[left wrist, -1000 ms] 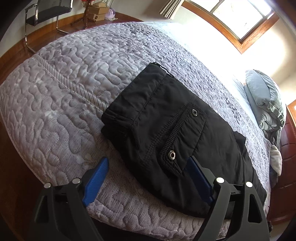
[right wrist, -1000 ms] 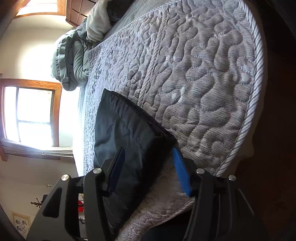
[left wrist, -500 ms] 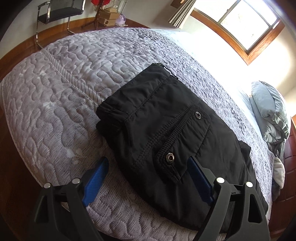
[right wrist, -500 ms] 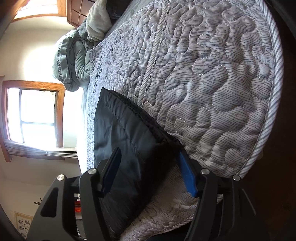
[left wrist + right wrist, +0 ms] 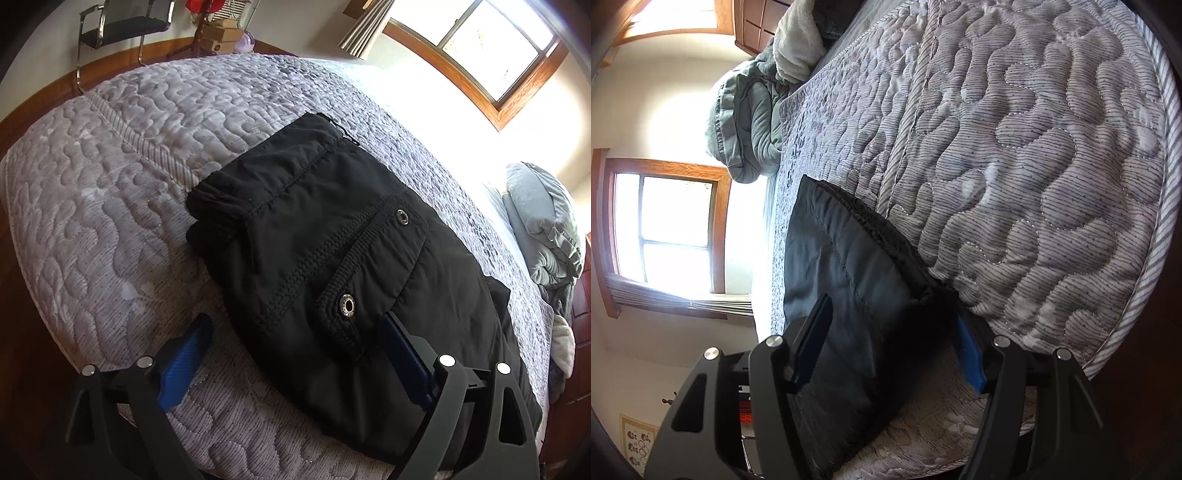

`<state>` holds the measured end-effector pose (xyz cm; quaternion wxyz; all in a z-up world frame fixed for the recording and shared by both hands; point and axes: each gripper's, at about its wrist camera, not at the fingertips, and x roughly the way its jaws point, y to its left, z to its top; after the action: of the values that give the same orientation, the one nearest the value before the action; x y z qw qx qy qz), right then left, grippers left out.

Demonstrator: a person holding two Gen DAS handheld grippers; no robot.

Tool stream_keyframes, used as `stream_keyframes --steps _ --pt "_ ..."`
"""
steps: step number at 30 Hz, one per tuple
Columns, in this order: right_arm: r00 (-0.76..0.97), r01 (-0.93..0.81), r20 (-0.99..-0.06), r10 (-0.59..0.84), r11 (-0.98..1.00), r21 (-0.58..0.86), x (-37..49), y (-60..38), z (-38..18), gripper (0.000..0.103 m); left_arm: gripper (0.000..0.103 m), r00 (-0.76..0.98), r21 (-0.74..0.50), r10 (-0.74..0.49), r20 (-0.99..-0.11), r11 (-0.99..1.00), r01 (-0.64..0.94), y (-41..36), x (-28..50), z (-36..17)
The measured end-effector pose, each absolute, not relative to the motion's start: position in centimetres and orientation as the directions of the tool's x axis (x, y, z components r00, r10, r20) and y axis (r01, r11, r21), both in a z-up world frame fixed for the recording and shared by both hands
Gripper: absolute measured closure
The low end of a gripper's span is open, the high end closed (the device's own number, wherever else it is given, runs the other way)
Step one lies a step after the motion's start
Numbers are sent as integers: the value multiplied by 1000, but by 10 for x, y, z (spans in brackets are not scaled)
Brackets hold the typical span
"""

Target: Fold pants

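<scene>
The black pants (image 5: 332,266) lie folded into a compact bundle on the grey quilted bed (image 5: 110,184), a snap pocket flap on top. My left gripper (image 5: 295,354) is open, just short of the bundle's near edge, holding nothing. In the right wrist view the pants (image 5: 846,280) show as a dark folded slab. My right gripper (image 5: 894,339) is open and straddles the bundle's near corner without closing on it.
A rumpled grey-green blanket (image 5: 546,229) lies at the head of the bed; it also shows in the right wrist view (image 5: 750,122). A black chair (image 5: 125,26) and boxes stand by the far wall. The bed's edge (image 5: 1137,295) drops to a dark wood floor.
Both grippers have drawn back a little from the folded pants and stay open. The pants have not moved.
</scene>
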<state>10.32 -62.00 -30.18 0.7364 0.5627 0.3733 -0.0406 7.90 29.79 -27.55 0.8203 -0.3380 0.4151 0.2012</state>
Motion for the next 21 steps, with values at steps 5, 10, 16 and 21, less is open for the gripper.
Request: stream_keyframes --steps 5,10,16,21 --pt "722 462 -582 374 367 808 107 -621 -298 66 10 573 -388 46 -818 691 -610 299 80 -276" --pt "723 450 -581 373 383 807 108 -620 -290 76 10 571 -382 52 -819 694 -611 298 80 -276" --pt "722 432 -593 357 436 789 111 -614 -268 80 10 565 -364 67 -822 701 -613 294 81 -275" --pt "723 415 -598 346 475 776 115 -608 -249 82 10 570 -368 68 -819 699 -613 294 80 -275"
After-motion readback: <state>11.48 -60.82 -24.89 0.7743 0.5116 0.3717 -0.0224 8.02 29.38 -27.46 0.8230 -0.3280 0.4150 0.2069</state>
